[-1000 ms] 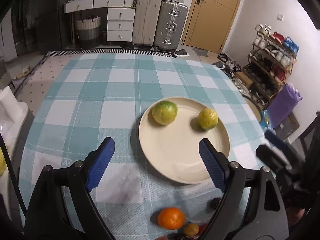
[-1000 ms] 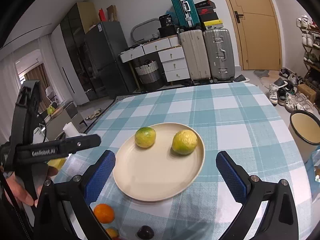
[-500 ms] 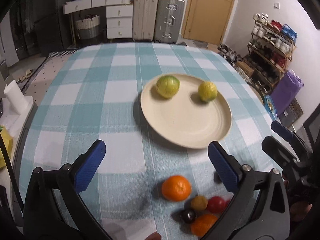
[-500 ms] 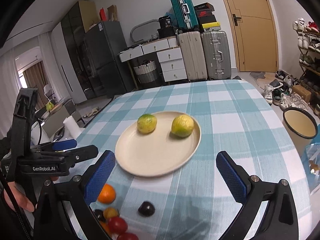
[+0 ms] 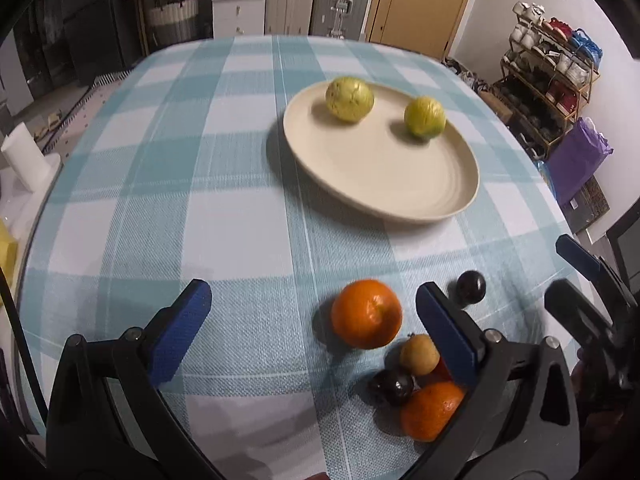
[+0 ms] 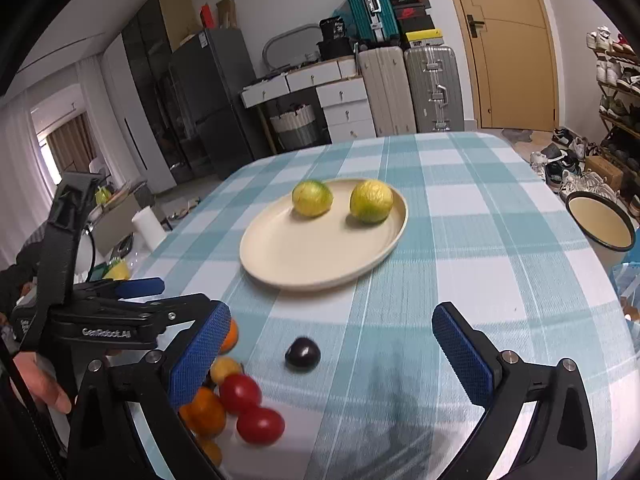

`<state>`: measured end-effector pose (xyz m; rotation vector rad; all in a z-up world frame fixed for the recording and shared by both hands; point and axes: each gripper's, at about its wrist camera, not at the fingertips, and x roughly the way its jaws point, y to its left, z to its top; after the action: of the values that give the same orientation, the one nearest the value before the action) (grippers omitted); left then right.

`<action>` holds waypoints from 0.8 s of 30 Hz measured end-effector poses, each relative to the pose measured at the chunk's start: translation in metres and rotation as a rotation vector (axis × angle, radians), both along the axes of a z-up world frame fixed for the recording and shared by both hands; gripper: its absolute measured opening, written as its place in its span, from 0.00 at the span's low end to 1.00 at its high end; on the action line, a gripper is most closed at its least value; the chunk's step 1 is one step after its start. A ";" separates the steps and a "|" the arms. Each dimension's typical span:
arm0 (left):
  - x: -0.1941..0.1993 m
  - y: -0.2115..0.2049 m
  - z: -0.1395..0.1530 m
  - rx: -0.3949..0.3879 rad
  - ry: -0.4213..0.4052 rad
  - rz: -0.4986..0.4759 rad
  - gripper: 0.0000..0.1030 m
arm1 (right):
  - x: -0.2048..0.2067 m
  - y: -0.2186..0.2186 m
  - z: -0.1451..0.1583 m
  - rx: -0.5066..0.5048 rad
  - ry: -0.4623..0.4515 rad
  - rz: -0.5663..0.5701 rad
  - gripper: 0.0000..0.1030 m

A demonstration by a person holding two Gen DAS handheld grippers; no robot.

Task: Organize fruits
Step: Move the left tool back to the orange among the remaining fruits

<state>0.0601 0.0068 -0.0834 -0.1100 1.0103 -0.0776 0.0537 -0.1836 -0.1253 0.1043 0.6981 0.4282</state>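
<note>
A cream plate point(image 5: 380, 176) point(image 6: 304, 256) sits mid-table with two yellow-green citrus fruits point(image 5: 349, 99) point(image 5: 425, 117) at its far side. Near the front edge lies a loose cluster: an orange point(image 5: 366, 314), a dark plum point(image 5: 471, 286) point(image 6: 303, 354), a small yellowish fruit point(image 5: 419, 354), a second orange point(image 5: 430, 410) and two red tomatoes point(image 6: 240, 393). My left gripper point(image 5: 312, 296) hangs open above the first orange, which lies just inside its right finger, untouched. My right gripper point(image 6: 331, 316) is open too, with the plum lying on the cloth ahead of it.
The round table wears a blue-and-white checked cloth point(image 5: 160, 200). Off its right side stands an enamel pot point(image 6: 602, 228) beside a shoe rack point(image 5: 552, 80). A white paper roll point(image 5: 24, 160) stands left of the table. Suitcases point(image 6: 432, 88) line the far wall.
Both grippers have drawn back toward the near table edge and sunk lower, so the cluster of small fruit has come into view. The left jaws have widened.
</note>
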 end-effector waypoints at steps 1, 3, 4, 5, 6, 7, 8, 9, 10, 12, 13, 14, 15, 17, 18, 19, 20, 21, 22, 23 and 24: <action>0.001 0.000 -0.003 -0.001 0.010 -0.002 0.99 | -0.002 0.001 -0.001 -0.004 0.005 0.003 1.00; 0.001 -0.001 -0.007 -0.003 0.024 -0.004 0.99 | -0.005 0.002 -0.003 -0.009 0.007 0.011 1.00; 0.002 -0.001 -0.009 -0.001 0.031 -0.004 0.99 | -0.006 0.003 -0.003 -0.009 0.007 0.014 1.00; 0.002 -0.001 -0.010 -0.002 0.035 -0.005 0.99 | -0.007 0.003 -0.004 -0.010 0.007 0.014 1.00; 0.003 0.000 -0.011 -0.006 0.041 -0.006 0.99 | -0.008 0.003 -0.004 -0.010 0.010 0.015 1.00; 0.003 0.000 -0.012 -0.010 0.046 -0.005 0.99 | -0.008 0.003 -0.006 -0.009 0.015 0.017 1.00; 0.003 0.001 -0.013 -0.019 0.047 -0.005 0.99 | -0.008 0.003 -0.007 -0.009 0.022 0.018 1.00; 0.003 0.002 -0.013 -0.029 0.046 -0.005 0.99 | -0.008 0.003 -0.009 -0.012 0.030 0.019 1.00; 0.004 0.002 -0.013 -0.033 0.047 -0.004 0.99 | -0.009 0.003 -0.010 -0.013 0.035 0.020 1.00; 0.004 0.003 -0.014 -0.039 0.052 -0.005 0.99 | -0.009 0.004 -0.011 -0.011 0.040 0.027 1.00; 0.005 0.003 -0.014 -0.039 0.053 -0.006 0.99 | -0.010 0.004 -0.012 -0.011 0.040 0.035 1.00; 0.005 0.003 -0.014 -0.041 0.053 -0.009 0.99 | -0.010 0.005 -0.012 -0.012 0.039 0.040 1.00; 0.005 0.002 -0.014 -0.044 0.054 -0.014 0.99 | -0.011 0.006 -0.012 -0.012 0.037 0.046 1.00; 0.006 0.001 -0.015 -0.040 0.057 -0.021 0.98 | -0.011 0.006 -0.012 -0.012 0.035 0.049 1.00; 0.007 0.000 -0.016 -0.036 0.060 -0.026 0.97 | -0.011 0.006 -0.012 -0.010 0.036 0.050 1.00; 0.008 -0.001 -0.017 -0.039 0.064 -0.031 0.96 | -0.010 0.006 -0.012 -0.006 0.039 0.051 1.00; 0.009 -0.001 -0.018 -0.050 0.071 -0.036 0.92 | -0.010 0.006 -0.012 -0.004 0.042 0.051 1.00; 0.011 0.000 -0.019 -0.072 0.080 -0.037 0.89 | -0.010 0.006 -0.013 -0.004 0.044 0.050 1.00; 0.012 0.001 -0.020 -0.094 0.088 -0.039 0.87 | -0.009 0.005 -0.013 -0.005 0.047 0.049 1.00; 0.012 0.002 -0.021 -0.109 0.090 -0.039 0.85 | -0.009 0.005 -0.014 -0.003 0.049 0.049 1.00; 0.013 0.003 -0.020 -0.117 0.083 -0.036 0.83 | -0.009 0.005 -0.014 -0.001 0.049 0.049 1.00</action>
<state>0.0726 0.0097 -0.1032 -0.2029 1.0908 -0.1660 0.0451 -0.1785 -0.1391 0.0975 0.7507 0.4740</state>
